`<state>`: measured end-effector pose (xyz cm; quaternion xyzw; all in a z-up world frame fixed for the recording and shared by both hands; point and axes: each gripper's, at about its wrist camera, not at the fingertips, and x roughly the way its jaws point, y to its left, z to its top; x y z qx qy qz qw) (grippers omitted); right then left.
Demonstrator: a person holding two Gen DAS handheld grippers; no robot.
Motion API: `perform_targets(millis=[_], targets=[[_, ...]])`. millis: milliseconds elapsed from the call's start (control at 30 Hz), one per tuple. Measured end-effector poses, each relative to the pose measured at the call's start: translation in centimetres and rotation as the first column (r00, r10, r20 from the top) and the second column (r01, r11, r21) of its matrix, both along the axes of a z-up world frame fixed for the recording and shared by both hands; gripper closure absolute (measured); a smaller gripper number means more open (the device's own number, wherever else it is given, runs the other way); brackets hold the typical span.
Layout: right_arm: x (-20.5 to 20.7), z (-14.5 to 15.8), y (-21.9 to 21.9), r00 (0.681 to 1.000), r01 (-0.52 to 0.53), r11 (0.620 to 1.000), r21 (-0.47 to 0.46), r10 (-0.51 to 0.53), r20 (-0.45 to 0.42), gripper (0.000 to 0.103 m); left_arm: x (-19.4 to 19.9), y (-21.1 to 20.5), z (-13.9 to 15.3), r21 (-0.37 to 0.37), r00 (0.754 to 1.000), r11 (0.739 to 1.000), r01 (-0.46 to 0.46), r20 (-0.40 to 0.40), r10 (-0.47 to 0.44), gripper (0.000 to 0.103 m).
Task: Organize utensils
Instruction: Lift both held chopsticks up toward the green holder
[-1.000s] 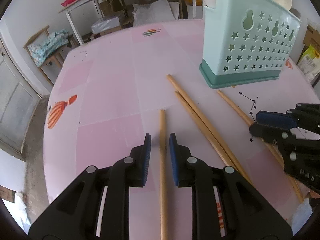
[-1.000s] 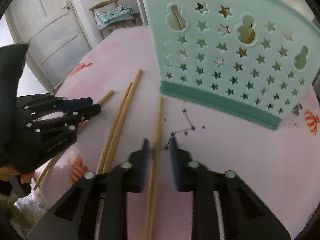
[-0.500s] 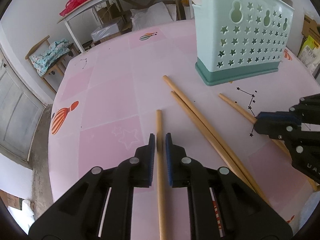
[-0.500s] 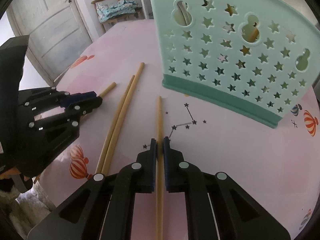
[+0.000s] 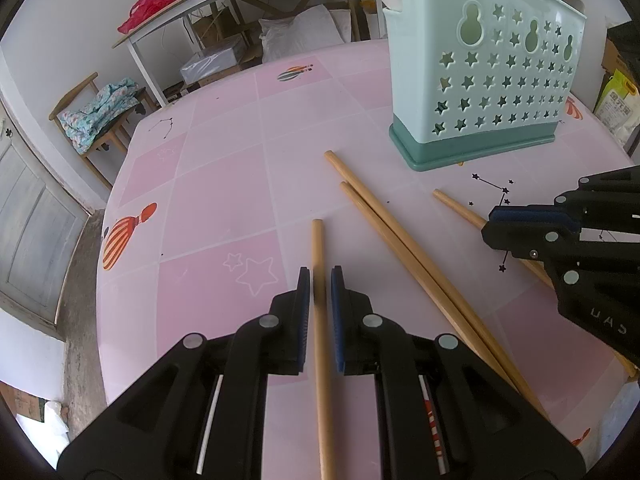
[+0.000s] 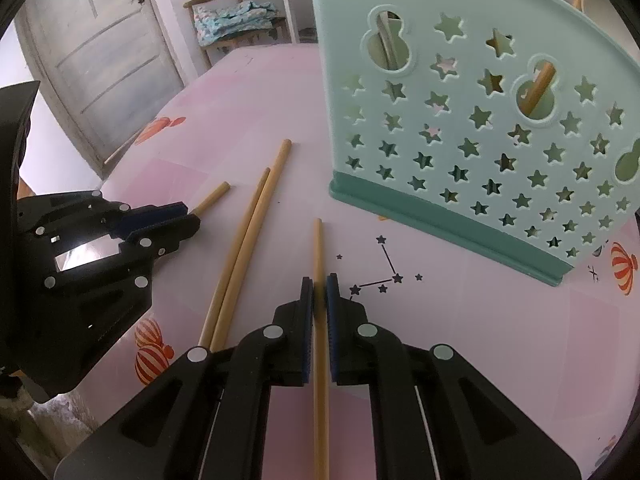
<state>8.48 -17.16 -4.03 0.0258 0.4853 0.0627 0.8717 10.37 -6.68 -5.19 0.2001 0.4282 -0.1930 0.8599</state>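
Observation:
Several wooden chopsticks lie on the pink table. My left gripper (image 5: 320,280) is shut on one chopstick (image 5: 318,244) that runs back between its jaws. My right gripper (image 6: 319,286) is shut on another chopstick (image 6: 317,246); it also shows in the left wrist view (image 5: 456,208). Two more chopsticks (image 5: 384,220) lie side by side between the grippers; they also show in the right wrist view (image 6: 256,216). A mint green utensil holder (image 5: 484,80) with star cut-outs stands upright beyond them, with utensils inside. It also fills the right wrist view (image 6: 480,120).
The pink table (image 5: 224,184) ends at a rounded edge on the left. Beyond it are a chair with cloth (image 5: 100,116), a white door (image 6: 96,52) and a bench with clutter (image 5: 224,4). The left gripper body (image 6: 80,264) sits to the left in the right wrist view.
Both grippers have closed from open onto their chopsticks. The left gripper has drawn back a little from the holder.

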Motion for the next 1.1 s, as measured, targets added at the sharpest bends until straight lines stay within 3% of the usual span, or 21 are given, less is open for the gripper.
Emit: perform_targets(millis=[200,433,800,1100], targets=[[-0.8,1.7,-0.9,0.997,0.042,0.997,0.064,-0.046,0.057,0.096,0.7,0.5,0.0,-0.027,1.000,1.000,-0.005,-0.011,0.004,0.098],[-2.5,4.8,-2.1,0.980,0.114,0.985,0.128,-0.133,0.150,0.096,1.8,2.4,2.0,-0.157,0.999,0.987,-0.034,-0.009,0.033,0.098],[-4.6,8.6,-4.0,0.939,0.162,0.965,0.208,-0.215,0.270,0.096,1.1,6.1,8.8,-0.434,0.995,0.900,-0.029,0.072,0.067,0.098],[-6.2,10.0,-5.3,0.913,0.165,0.950,0.264,-0.248,0.324,0.096,-0.6,7.5,12.2,-0.523,0.988,0.852,0.015,0.137,0.067,0.098]])
